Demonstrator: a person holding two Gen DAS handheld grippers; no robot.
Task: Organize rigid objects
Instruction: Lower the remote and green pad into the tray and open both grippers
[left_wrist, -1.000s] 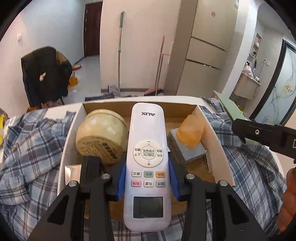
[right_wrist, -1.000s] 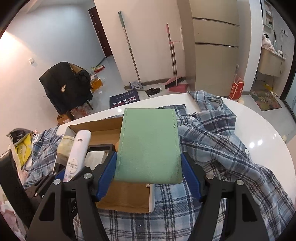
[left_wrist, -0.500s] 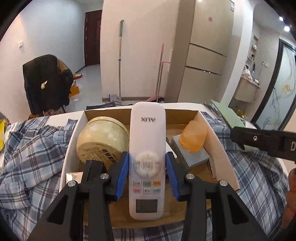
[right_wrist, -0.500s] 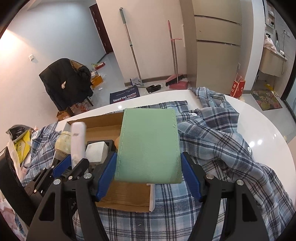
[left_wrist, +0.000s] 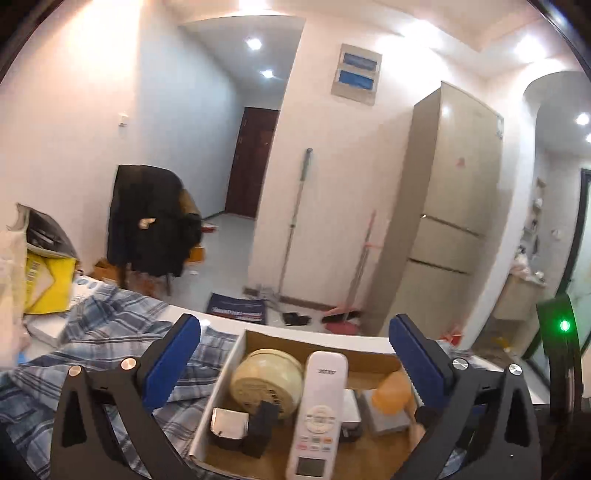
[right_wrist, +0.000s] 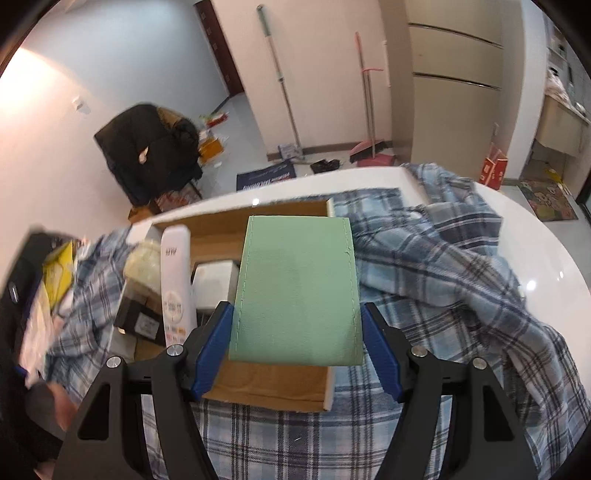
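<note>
Notebook, flat green stitched one (right_wrist: 297, 291), is clamped by the right hand-held gripper (right_wrist: 297, 339), long axis pointing ahead over the open brown cardboard box (right_wrist: 258, 387); left hand-held gripper (left_wrist: 295, 354) is spread wide, nothing held.

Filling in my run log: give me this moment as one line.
left gripper: open, above cardboard box | remote: lying in box | right gripper: shut on green notebook, over box

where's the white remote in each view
Left wrist: the white remote lies lower centre in the cardboard box, between the open left tongs.
Right wrist: the remote is centre-left, left of the green pouch.
Shared landmark: the cardboard box.
</note>
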